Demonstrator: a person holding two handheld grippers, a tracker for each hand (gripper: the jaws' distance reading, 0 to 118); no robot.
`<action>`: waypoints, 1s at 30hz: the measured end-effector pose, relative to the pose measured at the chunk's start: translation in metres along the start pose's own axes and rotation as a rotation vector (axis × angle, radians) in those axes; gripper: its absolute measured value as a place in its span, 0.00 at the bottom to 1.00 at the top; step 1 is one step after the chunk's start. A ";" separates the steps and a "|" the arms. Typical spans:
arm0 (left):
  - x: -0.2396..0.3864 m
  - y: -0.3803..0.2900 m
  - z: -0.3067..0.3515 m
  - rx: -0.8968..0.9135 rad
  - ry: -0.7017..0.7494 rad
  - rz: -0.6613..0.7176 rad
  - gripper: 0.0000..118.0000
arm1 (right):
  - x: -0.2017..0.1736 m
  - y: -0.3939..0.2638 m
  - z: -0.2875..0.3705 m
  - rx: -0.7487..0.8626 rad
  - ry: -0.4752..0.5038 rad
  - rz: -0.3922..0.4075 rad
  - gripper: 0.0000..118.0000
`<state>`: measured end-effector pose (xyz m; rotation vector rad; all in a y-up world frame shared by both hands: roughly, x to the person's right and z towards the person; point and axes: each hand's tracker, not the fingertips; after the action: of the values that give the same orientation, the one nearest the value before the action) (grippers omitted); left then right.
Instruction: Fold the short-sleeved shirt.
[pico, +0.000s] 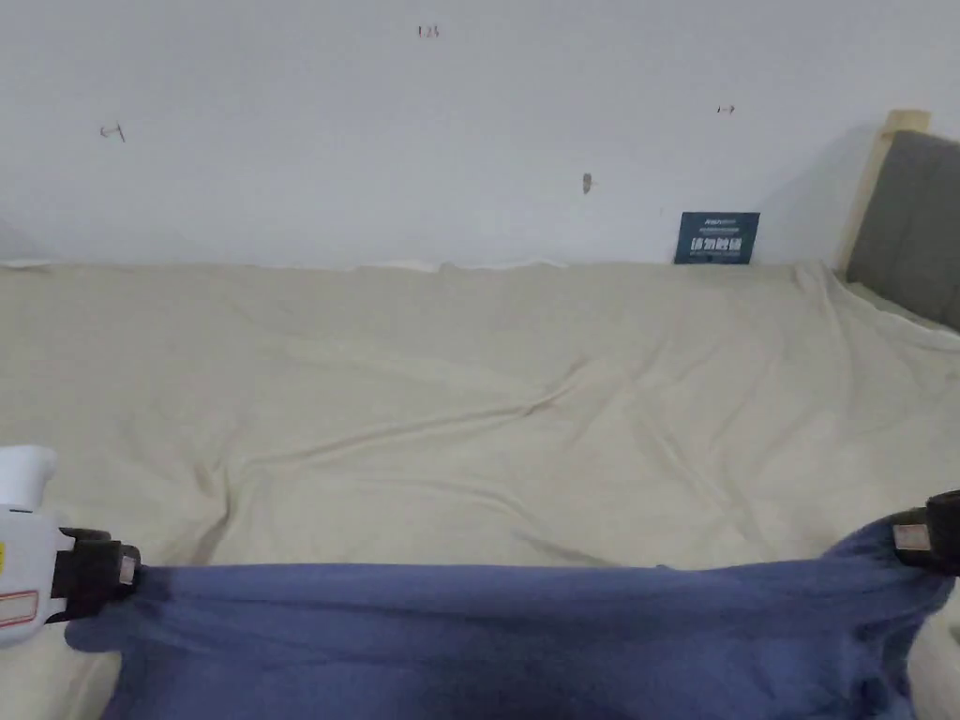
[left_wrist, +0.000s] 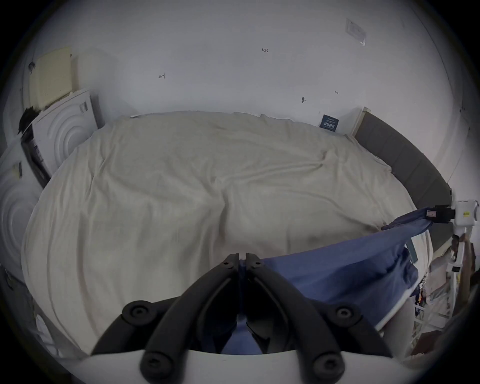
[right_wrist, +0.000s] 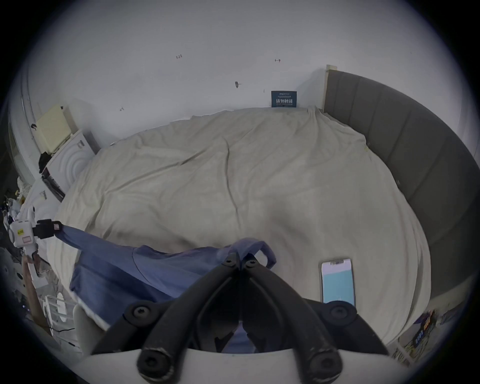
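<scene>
Currently my left gripper (left_wrist: 242, 257) and right gripper (right_wrist: 240, 262) each pinch an end of the blue shirt (pico: 487, 637), stretched taut over the bed's (pico: 450, 394) near edge — light, limp cloth, probably held at the shoulders.

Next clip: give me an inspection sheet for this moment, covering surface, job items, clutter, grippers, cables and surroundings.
Surface: bed with a wrinkled beige sheet.
Job's things: blue short-sleeved shirt, held stretched between both grippers at the near edge of the bed, not yet folded.
Clutter: phone lying on the sheet near the right gripper, screen lit.
Grippers: left gripper shut on the shirt; right gripper shut on the shirt's other end.
Cables: nothing seen.
Surroundings: white wall with a small blue sign; grey padded headboard at the right; white appliances past the bed's left end.
</scene>
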<state>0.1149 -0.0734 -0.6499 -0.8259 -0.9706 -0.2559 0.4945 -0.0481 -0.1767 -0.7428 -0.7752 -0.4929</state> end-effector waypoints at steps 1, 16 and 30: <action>-0.001 -0.018 0.008 -0.003 -0.003 0.018 0.04 | 0.001 -0.017 0.005 -0.022 0.007 -0.003 0.00; -0.019 -0.142 -0.003 -0.153 -0.006 0.229 0.83 | 0.012 -0.147 -0.023 -0.178 -0.099 -0.112 0.59; -0.020 -0.150 0.055 -0.010 -0.076 0.388 0.70 | -0.096 -0.146 0.041 0.131 0.208 -0.017 0.36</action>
<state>-0.0121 -0.1384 -0.5742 -1.0191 -0.8594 0.1056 0.3219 -0.0991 -0.1703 -0.5543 -0.6135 -0.5204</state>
